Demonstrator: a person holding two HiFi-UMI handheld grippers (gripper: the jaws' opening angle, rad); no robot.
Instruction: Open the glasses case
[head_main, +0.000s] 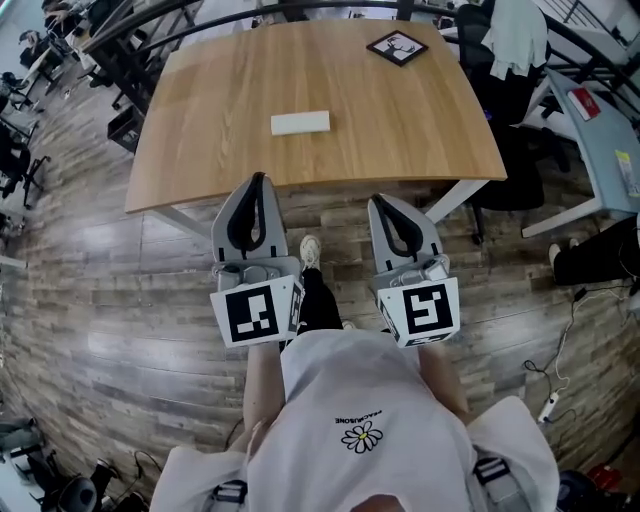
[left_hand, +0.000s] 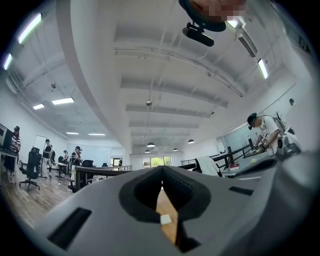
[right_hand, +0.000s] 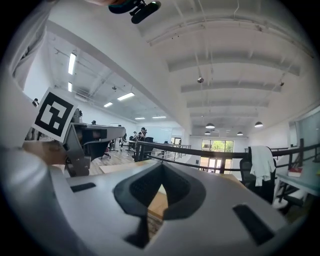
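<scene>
A white oblong glasses case (head_main: 300, 123) lies flat and closed on the wooden table (head_main: 400, 120), near its middle. Both grippers hang in front of the table's near edge, well short of the case. My left gripper (head_main: 258, 180) is shut with nothing in it; its tip just overlaps the table edge. My right gripper (head_main: 381, 203) is also shut and empty, to the right. In the left gripper view the case (left_hand: 165, 219) shows small through the hole between the closed jaws (left_hand: 161, 172). The right gripper view shows its closed jaws (right_hand: 161, 166) and a strip of tabletop (right_hand: 156, 204).
A black-framed square picture card (head_main: 397, 47) lies at the table's far right. A chair draped with white cloth (head_main: 515, 40) and a grey desk (head_main: 600, 130) stand to the right. Black railings (head_main: 140, 30) run behind the table. The person's shoe (head_main: 310, 250) rests on the wood floor.
</scene>
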